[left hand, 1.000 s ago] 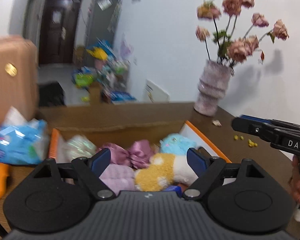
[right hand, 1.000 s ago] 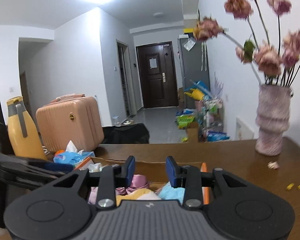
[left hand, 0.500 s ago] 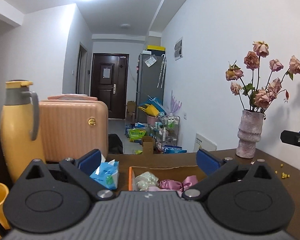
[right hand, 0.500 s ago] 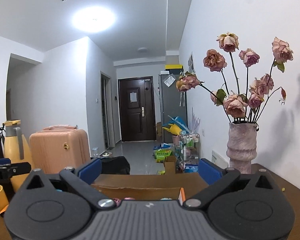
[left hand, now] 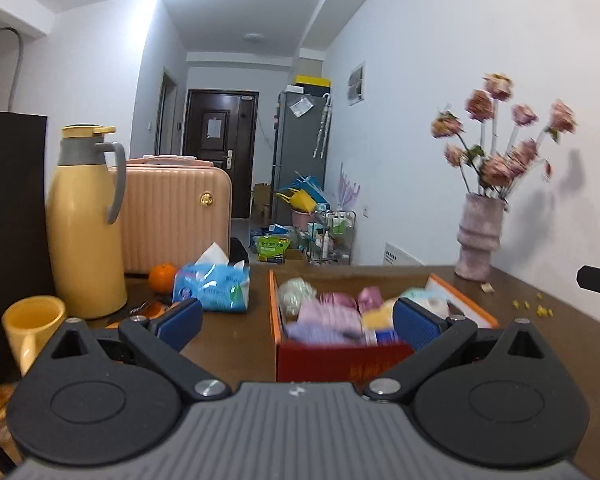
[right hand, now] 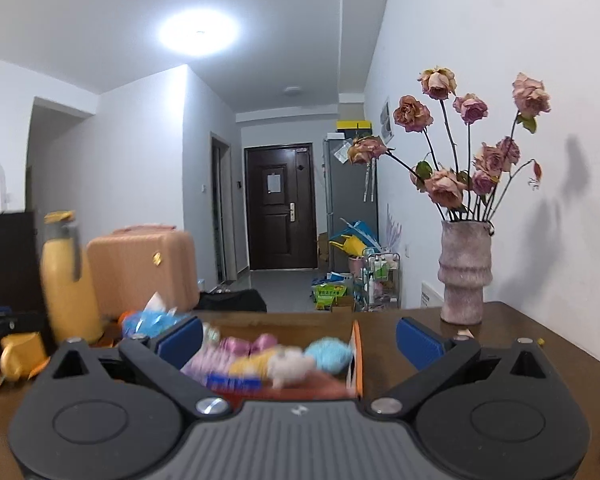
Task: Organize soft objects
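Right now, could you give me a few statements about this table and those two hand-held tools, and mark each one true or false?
1. The soft toys lie inside the open cardboard box. True.
2. The left gripper has its fingers shut on a plush toy. False: they stand wide apart, holding nothing.
3. The orange sits between the yellow thermos jug and the blue tissue pack. True.
4. The vase of dried roses lies tipped over. False: it stands upright by the wall.
5. The right gripper is open and empty. True.
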{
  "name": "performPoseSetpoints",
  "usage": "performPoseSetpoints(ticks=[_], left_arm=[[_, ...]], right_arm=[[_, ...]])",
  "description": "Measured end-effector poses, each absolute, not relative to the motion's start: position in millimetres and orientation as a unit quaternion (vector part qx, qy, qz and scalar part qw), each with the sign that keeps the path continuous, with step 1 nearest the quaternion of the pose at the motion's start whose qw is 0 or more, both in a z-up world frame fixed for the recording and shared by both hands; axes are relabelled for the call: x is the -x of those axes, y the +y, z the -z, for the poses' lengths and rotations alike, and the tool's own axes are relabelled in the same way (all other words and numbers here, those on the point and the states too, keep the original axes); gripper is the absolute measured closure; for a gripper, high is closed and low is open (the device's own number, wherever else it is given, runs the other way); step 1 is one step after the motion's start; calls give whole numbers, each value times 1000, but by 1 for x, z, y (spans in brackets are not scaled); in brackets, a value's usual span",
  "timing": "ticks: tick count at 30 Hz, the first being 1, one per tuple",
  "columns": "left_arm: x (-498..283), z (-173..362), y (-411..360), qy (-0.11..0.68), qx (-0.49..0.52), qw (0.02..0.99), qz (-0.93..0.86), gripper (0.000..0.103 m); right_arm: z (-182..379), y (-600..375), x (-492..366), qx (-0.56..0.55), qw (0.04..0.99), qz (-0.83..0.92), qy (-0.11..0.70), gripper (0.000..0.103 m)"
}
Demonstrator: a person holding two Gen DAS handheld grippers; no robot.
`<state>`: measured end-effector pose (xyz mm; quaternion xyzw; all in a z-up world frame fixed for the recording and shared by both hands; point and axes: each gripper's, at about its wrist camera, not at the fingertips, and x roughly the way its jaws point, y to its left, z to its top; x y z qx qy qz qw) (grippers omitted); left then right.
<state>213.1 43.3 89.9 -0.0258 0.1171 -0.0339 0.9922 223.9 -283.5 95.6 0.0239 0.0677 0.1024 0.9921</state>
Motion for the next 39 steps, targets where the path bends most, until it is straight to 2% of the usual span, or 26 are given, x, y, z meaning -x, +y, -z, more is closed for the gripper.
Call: performPoseSetpoints(ticks=[8,11,15,19,23,39], left_arm=[[-96,-52,41,98,30,995,-1,0],[-58,-33,33,116,14,992,-43,0],[-24,-34,27,101,1,995,-18,0],[-21,-40,17,77,-33,996,-25,0],[-23,-38,19,99,1,995,-3,0],[-25,-34,18,98,-8,995,-8,0]], right_arm=[[-48,-273,-107,2,986,-132,97,0],[-24,-266,-67,-25,985,-134,103,0],[-3,-259,-21,-45,984,-140,99,0],[-5,-250,-24,12,988,-125,91,0],[-8,-252,-21,1,992,-107,67,0],[-17,-258,-27,-13,992,-109,66,0]])
